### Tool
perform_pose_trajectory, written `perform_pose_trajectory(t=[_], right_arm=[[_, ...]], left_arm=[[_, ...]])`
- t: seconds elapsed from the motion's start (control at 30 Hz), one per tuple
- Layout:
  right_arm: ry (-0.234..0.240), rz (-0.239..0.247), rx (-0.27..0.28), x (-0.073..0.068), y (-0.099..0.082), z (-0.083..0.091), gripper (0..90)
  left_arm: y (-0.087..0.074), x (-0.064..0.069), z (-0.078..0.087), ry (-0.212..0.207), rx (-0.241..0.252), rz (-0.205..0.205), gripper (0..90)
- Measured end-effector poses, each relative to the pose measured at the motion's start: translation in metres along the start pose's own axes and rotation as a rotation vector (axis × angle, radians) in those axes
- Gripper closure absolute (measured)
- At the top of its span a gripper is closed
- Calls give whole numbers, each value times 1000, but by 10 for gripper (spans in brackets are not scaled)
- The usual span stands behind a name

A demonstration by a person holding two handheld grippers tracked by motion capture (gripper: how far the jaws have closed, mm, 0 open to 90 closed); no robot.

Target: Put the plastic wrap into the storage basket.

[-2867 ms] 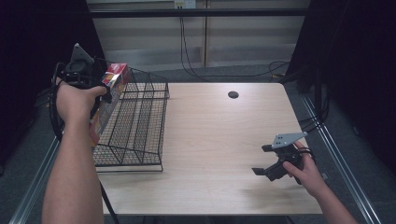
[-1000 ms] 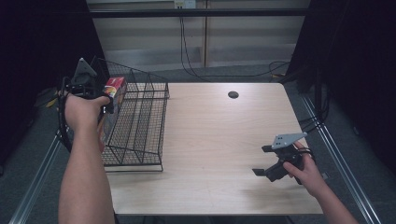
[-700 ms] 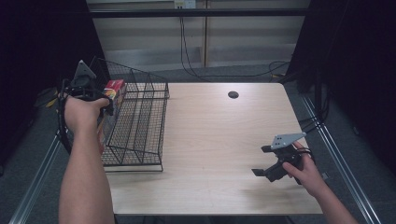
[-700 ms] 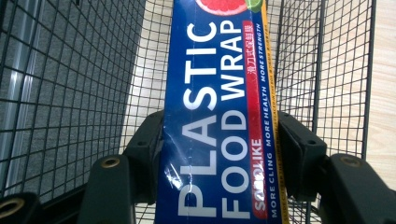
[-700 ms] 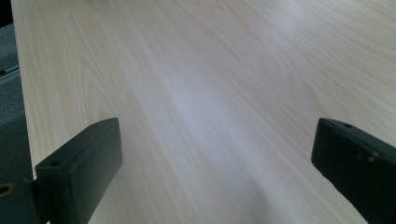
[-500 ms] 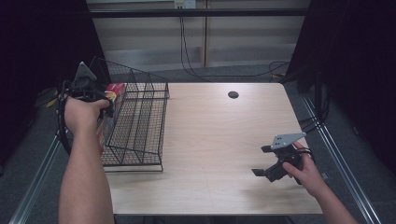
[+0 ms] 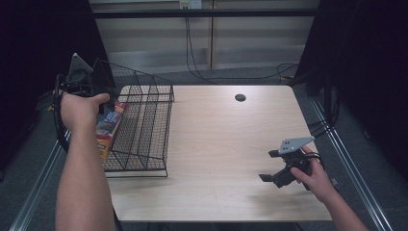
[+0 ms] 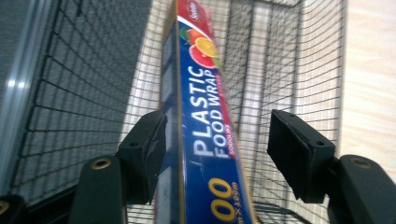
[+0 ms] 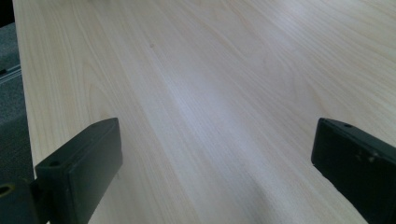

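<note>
Since lowering box (image 8: 205,135) into basket (image 7: 144,130), left tongs (image 8: 217,140) parted; right tongs (image 9: 215,168) wide.

Wrap box (image 8: 205,126) in wire rack (image 7: 144,125) (table's (image 7: 226,144) left), right tool (image 7: 285,169) opp.

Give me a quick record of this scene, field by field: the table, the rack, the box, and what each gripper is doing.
table: light wood table, dark round hole near the far edge
rack: black wire rack at the table's left side
box: plastic wrap box, lying inside the rack
left gripper: left gripper open, jaws either side of the box, a gap on one side
right gripper: right gripper open, over bare table
</note>
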State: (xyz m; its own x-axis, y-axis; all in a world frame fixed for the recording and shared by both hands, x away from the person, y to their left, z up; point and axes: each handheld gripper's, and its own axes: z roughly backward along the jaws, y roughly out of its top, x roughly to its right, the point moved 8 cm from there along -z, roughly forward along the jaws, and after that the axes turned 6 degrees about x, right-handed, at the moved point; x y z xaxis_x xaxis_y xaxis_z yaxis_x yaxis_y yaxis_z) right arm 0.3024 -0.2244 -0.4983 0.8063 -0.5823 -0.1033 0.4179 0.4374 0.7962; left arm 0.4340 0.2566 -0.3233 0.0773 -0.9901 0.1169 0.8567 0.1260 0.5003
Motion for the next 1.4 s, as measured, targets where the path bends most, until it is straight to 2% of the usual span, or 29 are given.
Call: perform_pose_trajectory(t=[0.1,0.2,0.3,0.33,0.43,0.5,0.57,0.7,1.03,1.4], right_arm=[[-3,5,-3,-1,0,0,20],[-3,1,2,0,0,2,18],[-7,-2,5,1,0,3,18],[-6,-3,6,1,0,3,18],[-9,-1,4,2,-1,2,18],[-4,-1,5,2,0,2,19],[-6,-2,4,2,0,2,19],[-9,-4,6,2,0,3,19],[-5,-2,7,1,0,2,18],[-10,0,6,2,0,2,18]], left_arm=[[-1,4,-1,-8,-9,-17,362],[1,9,-3,-16,3,-21,340],[2,16,-4,-42,8,-28,318],[2,19,-4,-48,4,-46,305],[4,29,-5,-69,18,-44,279],[5,37,-6,-87,17,-72,268],[5,46,-8,-105,29,-69,256],[5,57,-9,-130,22,-113,247],[5,82,-15,-179,59,-176,171],[2,108,-17,-241,65,-245,120]])
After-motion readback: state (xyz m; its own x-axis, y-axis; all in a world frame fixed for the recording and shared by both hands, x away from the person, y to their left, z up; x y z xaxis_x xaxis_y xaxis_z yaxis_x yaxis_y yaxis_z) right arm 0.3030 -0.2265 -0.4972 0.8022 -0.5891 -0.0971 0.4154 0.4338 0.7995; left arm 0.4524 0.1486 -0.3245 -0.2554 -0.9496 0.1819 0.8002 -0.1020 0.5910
